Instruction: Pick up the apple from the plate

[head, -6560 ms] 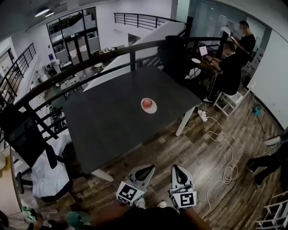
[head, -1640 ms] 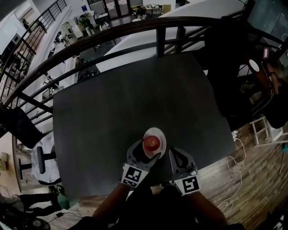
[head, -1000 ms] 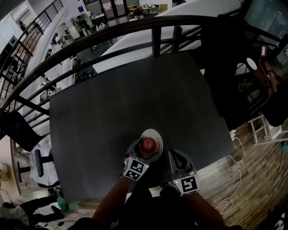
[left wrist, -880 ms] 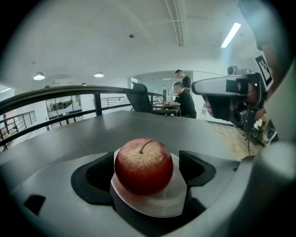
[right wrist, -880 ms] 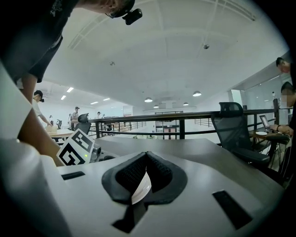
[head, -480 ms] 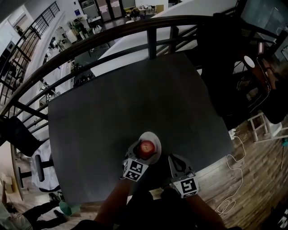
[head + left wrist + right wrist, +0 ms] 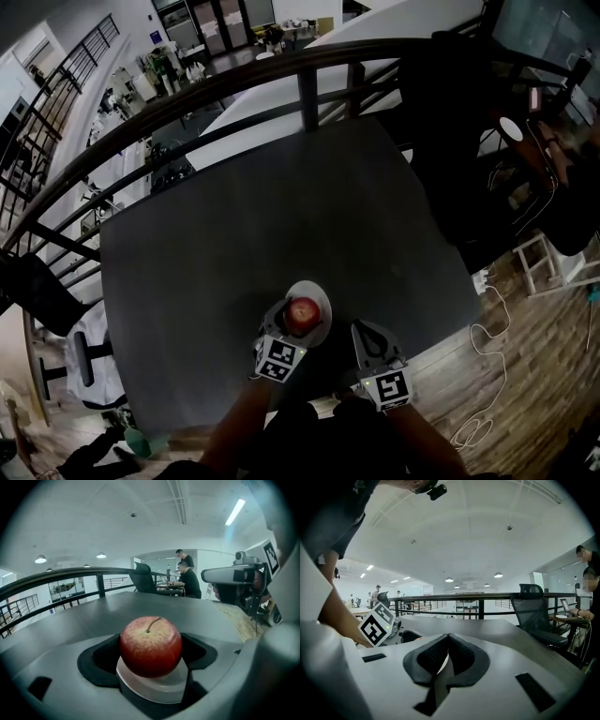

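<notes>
A red apple [image 7: 302,314] sits on a small white plate [image 7: 319,296] near the front edge of the dark table [image 7: 262,216]. My left gripper [image 7: 292,322] reaches over the plate. In the left gripper view the apple [image 7: 151,645] fills the gap between the black pads [image 7: 101,660], which press on both its sides. It still rests on the plate [image 7: 154,688]. My right gripper [image 7: 367,339] hovers just right of the plate, apart from it. In the right gripper view the right gripper [image 7: 449,656] is shut with nothing in it.
A black railing [image 7: 234,94] runs along the table's far side. A black office chair [image 7: 441,103] stands at the far right corner. People sit at a desk [image 7: 185,581] beyond. White cables [image 7: 478,412] lie on the wooden floor to the right.
I have come up to the table from a distance. The left gripper has slid forward around the apple and closed on its sides. The right gripper has stayed beside the plate.
</notes>
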Demonstrator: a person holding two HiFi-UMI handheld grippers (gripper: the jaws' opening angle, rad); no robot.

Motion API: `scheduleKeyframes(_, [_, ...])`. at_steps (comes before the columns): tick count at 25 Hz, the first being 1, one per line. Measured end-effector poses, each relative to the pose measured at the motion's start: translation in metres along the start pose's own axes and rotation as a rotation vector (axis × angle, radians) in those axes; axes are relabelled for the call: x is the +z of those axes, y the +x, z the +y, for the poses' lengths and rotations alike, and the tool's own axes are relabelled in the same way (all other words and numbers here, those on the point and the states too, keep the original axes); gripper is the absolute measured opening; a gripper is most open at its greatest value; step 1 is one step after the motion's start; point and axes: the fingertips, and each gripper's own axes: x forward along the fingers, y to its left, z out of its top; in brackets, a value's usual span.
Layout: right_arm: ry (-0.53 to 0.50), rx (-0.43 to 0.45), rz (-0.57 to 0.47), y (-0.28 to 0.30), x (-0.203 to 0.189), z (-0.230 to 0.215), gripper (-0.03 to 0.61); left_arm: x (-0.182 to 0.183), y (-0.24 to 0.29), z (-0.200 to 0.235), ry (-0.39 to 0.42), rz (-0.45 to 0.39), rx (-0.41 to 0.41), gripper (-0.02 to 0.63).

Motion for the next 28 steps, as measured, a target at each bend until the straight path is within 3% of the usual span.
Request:
scheduleKeyframes(8, [-0.026,-0.067,-0.030,-0.006,0.017,-0.024,0.023,0.024,-0.017,-0.004,0.012,-0.016,-0.021,0.413])
scheduleKeyframes(13, [-0.039,-0.075,-0.054,-0.011,0.027,-0.032,0.023,0.056,-0.037,-0.009,0.013,-0.068,-0.028,0.413])
scheduleKeyframes(20, [-0.033,-0.098,-0.104,-0.017,0.044,-0.045,0.023,0.098,-0.078,0.004,-0.044,-0.157,0.015,0.413])
scheduleKeyframes(28, [-0.015,-0.028,-0.218,-0.022,0.093,-0.025,0.023,0.133,-0.131,0.019,-0.031,-0.224,0.089,0.413])
